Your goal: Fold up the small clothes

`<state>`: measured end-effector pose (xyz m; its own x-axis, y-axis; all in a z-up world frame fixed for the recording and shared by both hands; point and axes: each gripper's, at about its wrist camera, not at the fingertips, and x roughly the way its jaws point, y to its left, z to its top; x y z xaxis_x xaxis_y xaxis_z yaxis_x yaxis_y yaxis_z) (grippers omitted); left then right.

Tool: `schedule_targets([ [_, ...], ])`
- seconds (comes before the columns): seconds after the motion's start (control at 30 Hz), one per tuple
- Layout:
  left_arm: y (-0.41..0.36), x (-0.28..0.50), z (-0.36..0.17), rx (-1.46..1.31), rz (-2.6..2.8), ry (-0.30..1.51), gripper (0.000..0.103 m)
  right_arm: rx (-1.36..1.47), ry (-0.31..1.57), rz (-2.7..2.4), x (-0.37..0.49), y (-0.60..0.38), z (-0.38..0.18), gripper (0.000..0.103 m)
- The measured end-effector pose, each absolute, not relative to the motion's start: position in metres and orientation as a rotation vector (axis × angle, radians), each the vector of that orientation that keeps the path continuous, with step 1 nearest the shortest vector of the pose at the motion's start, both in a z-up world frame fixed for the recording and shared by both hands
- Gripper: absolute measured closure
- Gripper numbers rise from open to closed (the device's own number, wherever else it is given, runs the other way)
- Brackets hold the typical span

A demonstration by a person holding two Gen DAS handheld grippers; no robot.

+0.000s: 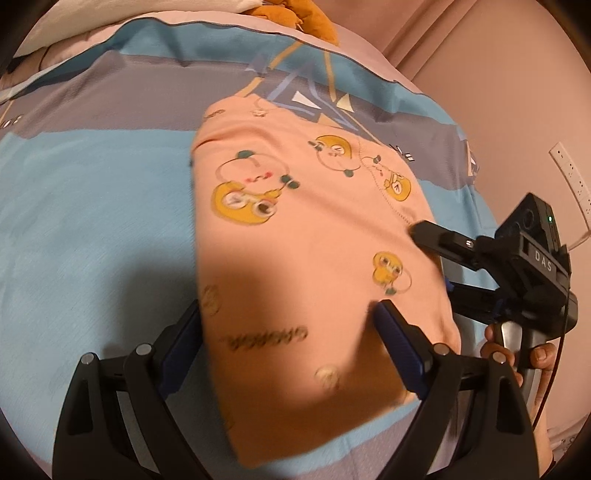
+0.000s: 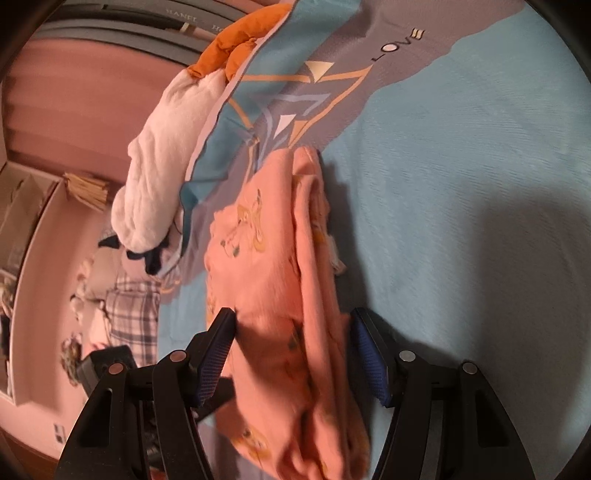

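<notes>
A small peach-pink cotton garment with yellow cartoon prints (image 1: pixel 317 236) lies folded on the bed's light blue and grey printed sheet (image 1: pixel 92 221). The left tool (image 1: pixel 291 332) is spread wide, with the garment's near end between its fingers. The right tool (image 2: pixel 291 347) is also wide, its blue-padded fingers (image 2: pixel 369 354) on either side of the garment's folded layers. An orange plush toy (image 2: pixel 236 48) rests at the sheet's far edge.

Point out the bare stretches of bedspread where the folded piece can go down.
Widest free patch: the light blue bedspread left of the peach garment, running toward the left claw. Crowded: the far edge, with the orange plush toy and white cloth, and the garment's right edge, taken by the right claw.
</notes>
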<state>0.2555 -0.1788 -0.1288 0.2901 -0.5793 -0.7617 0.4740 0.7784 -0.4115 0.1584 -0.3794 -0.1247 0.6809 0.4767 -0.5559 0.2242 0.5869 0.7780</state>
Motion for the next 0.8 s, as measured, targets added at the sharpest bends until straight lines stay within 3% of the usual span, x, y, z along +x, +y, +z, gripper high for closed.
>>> schedule_targets([
  [0.3,-0.201,0.27,-0.13,-0.085,-0.736,1.049,0.016,0.824,0.871,0.19,0.192,-0.365,-0.119,0.039],
  [0.4,-0.202,0.273,-0.129,-0.086,-0.753,1.048,0.028,0.779,0.875,0.179,0.198,-0.36,-0.117,0.04],
  [0.47,-0.201,0.273,-0.128,-0.084,-0.752,1.045,0.035,0.732,0.878,0.168,0.198,-0.356,-0.115,0.048],
  [0.53,-0.198,0.272,-0.127,-0.079,-0.738,1.036,0.051,0.695,0.882,0.159,0.197,-0.354,-0.114,0.061],
  [0.63,-0.197,0.269,-0.125,-0.051,-0.708,1.024,0.067,0.661,0.873,0.169,0.192,-0.349,-0.11,0.068],
  [0.8,-0.206,0.251,-0.111,0.046,-0.691,0.945,0.08,0.567,0.818,0.177,0.182,-0.328,-0.093,0.072],
])
